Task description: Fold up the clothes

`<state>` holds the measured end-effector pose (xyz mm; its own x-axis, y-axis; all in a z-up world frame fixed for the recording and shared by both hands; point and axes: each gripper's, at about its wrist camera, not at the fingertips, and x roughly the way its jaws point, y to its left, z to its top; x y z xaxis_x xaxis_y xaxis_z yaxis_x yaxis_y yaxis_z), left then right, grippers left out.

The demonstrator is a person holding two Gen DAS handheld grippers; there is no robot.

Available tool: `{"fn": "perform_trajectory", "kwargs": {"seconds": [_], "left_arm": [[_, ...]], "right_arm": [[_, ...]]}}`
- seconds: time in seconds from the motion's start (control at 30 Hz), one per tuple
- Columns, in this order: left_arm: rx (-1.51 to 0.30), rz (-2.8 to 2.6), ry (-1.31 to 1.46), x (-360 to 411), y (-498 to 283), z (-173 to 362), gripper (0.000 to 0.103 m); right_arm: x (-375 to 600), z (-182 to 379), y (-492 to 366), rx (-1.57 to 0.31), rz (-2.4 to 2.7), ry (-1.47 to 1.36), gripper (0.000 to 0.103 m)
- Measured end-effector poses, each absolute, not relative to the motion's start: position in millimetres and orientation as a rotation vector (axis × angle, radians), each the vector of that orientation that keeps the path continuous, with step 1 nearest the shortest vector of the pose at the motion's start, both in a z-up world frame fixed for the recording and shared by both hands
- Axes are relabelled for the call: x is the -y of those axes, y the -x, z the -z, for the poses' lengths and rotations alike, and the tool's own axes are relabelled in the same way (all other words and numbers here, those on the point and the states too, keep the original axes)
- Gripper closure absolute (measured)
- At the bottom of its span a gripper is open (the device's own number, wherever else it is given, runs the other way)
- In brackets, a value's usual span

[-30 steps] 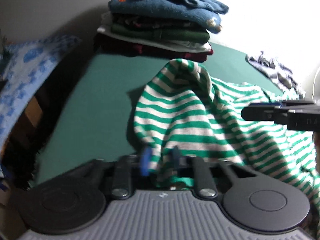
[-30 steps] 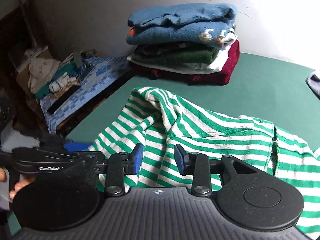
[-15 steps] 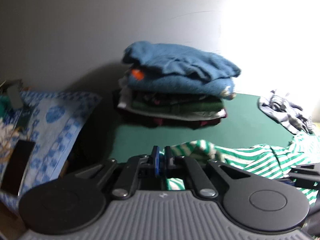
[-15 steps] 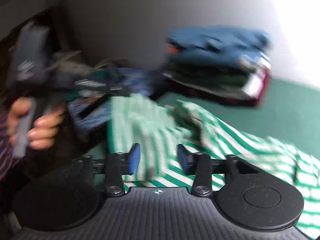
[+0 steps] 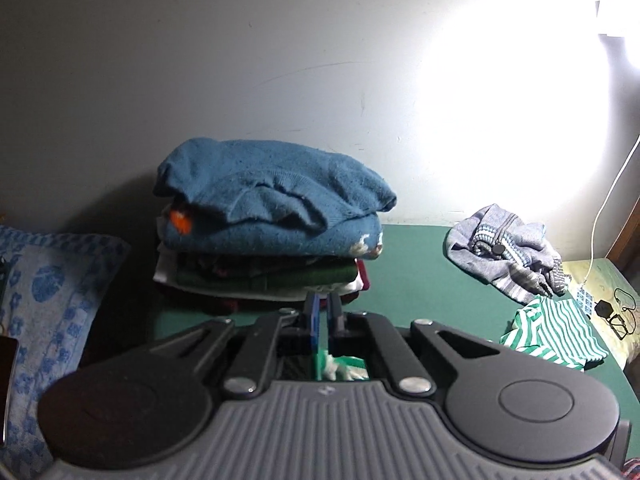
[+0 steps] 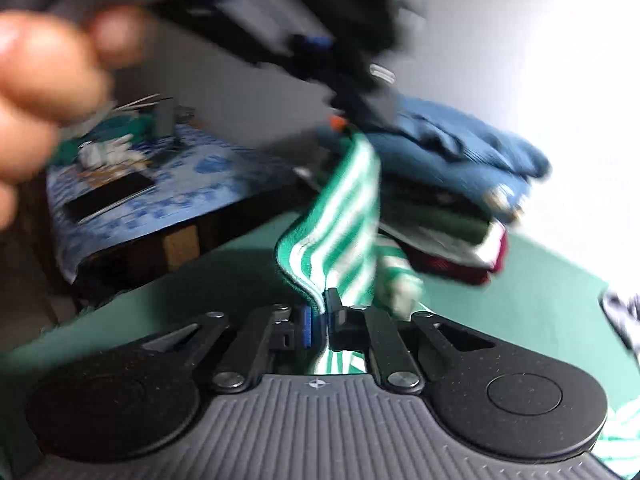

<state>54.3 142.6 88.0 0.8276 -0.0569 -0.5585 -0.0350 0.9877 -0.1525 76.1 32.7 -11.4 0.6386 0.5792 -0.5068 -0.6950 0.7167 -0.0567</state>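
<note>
Green table (image 5: 416, 264), striped shirt (image 6: 344, 208) blurred, pinched

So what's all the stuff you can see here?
striped top: one, green and white, lifted over the table, gripped by both tools
pile of folded clothes: one, blue jumpers on top, green, white and dark red below, back of the table
crumpled jumper: one, grey, far right of the table
table: one, green
patterned cloth: one, blue, left of the table
left tool: one, black, shut on the top
right tool: one, black, shut on the top
hand: one, blurred, holding the left tool
</note>
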Motion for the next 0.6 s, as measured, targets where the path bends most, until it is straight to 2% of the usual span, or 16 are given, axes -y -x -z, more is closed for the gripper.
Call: {"fn": "perform_trajectory", "kwargs": {"seconds": [0.13, 0.2, 0.33, 0.4, 0.5, 0.6], "left_arm": [[-0.579, -0.001, 0.138, -147, -47, -90, 0.090], [-0.581, 0.006, 0.119, -149, -37, -87, 0.076], [-0.621, 0.050, 0.051, -142, -14, -67, 0.061], [-0.668, 0.068, -0.013, -126, -8, -49, 0.041], [-0.732, 0.108, -0.088, -99, 0, -22, 0.037], [-0.754, 0.127, -0.139, -71, 5, 0, 0.026]], "right_arm": [[7, -8, -99, -0.550, -0.776, 0.044, 0.098], [28, -20, -125, -0.647, -0.827, -0.141, 0.098], [56, -35, -160, -0.724, -0.858, -0.352, 0.098], [61, -37, -170, -0.750, -0.865, -0.412, 0.098], [62, -32, -179, -0.809, -0.884, -0.500, 0.098], [68, -27, -179, -0.838, -0.884, -0.571, 0.098]]}}
